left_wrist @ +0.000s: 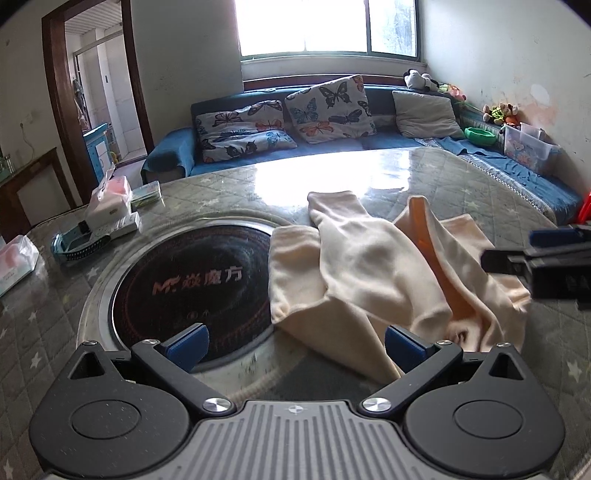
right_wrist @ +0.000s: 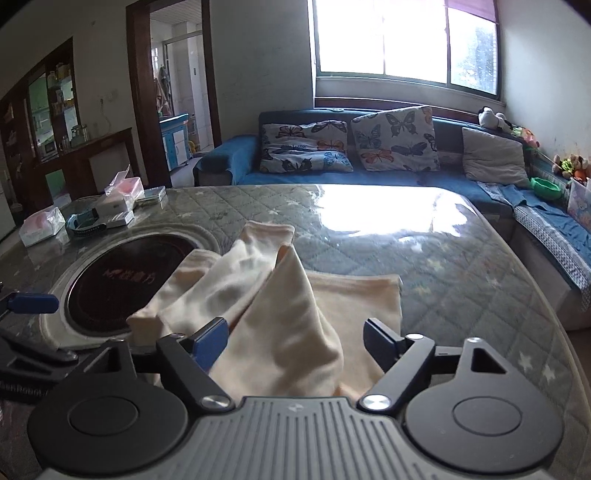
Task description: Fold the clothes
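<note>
Closest to the left wrist camera is the left gripper [left_wrist: 295,341], with its two blue-padded fingers [left_wrist: 190,345] spread wide apart and holding nothing; a lower corner of the cream garment [left_wrist: 354,273] lies between them, but the pads do not press on it. From the right wrist camera the right gripper [right_wrist: 297,343] looks the same: its fingers [right_wrist: 212,341] are far apart, and a raised fold of the garment [right_wrist: 280,325] stands in the gap, touching or almost touching the left pad, without being clamped. The garment lies crumpled on the worktop [left_wrist: 229,188], which is covered with a grey-green quilted cloth with stars under a shiny clear sheet. One sleeve-like part points away toward the sofa [left_wrist: 173,151], and an orange inner side shows in a fold. The left edge of the garment lies over the rim of the round black cooktop [left_wrist: 192,280] sunk in the worktop. In the left view the right gripper [left_wrist: 517,247] comes in from the right edge, just beside the garment. Far to the left on the worktop are tissue packs [left_wrist: 110,199] and a blue-white strap-like thing [left_wrist: 79,242], well apart from the garment. Butterfly cushions [left_wrist: 328,107] lean on the sofa under the bright window [left_wrist: 325,26].
</note>
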`<state>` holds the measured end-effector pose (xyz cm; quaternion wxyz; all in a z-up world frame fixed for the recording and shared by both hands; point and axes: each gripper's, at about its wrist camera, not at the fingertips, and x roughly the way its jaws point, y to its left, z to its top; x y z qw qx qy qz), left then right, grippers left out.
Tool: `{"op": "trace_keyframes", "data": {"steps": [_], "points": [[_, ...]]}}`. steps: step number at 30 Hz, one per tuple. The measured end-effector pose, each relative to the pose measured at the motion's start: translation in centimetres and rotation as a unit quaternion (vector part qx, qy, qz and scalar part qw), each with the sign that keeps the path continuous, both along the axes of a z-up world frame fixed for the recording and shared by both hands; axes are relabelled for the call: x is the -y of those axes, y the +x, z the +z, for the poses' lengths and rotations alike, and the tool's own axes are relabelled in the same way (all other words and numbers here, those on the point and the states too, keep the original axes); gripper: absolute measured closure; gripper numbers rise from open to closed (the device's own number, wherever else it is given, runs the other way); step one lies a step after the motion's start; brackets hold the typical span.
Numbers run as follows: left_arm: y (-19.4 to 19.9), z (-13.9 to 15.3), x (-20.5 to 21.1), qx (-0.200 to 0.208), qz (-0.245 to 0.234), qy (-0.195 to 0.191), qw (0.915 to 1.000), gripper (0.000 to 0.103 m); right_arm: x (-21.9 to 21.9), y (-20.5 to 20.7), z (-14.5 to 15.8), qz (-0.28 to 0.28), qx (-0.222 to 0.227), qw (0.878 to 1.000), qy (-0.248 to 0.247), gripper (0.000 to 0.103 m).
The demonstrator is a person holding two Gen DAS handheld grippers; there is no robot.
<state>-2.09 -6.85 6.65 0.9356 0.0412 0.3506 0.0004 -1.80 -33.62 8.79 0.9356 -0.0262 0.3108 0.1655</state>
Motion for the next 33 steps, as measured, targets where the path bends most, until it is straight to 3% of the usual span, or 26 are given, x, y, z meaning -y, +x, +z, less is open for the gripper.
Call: {"op": "trace_keyframes", "data": {"steps": [7,12,15,16,19,25,33], "points": [[2.3,-0.5,-0.2,-0.002,-0.002,-0.002,1.0,0.0,-1.3,6.3,-0.7,0.019,-0.013,1.0,-0.006,0.034],[3.9,-0.8,-0.5,-0.006,0.005,-0.003,1.0,0.0,-2.0,9.5,-1.9,0.026,-0.03,0.999,-0.005,0.05],[4.9,-0.8,-0.6,-0.009,0.008,-0.006,0.9999,0.001,-2.0,10.8,-2.7,0.03,-0.043,0.999,-0.004,0.072],[5.3,-0.7,-0.5,-0.011,0.008,-0.007,0.9999,0.001,-2.0,11.1,-3.2,0.032,-0.054,0.998,0.003,0.084],[6.9,-0.6,0.5,-0.012,-0.001,-0.009,0.9999,0.008,-0.9,10.5,-3.2,0.02,-0.043,0.999,0.004,0.098],[10.7,-0.4,3.0,-0.014,-0.023,-0.015,0.9995,0.021,1.9,8.0,-2.5,0.001,-0.018,1.0,0.011,0.1],[15.9,-0.6,6.2,-0.018,-0.047,-0.017,0.9986,0.022,4.0,6.9,-2.6,-0.022,-0.014,0.999,0.021,0.101]]}}
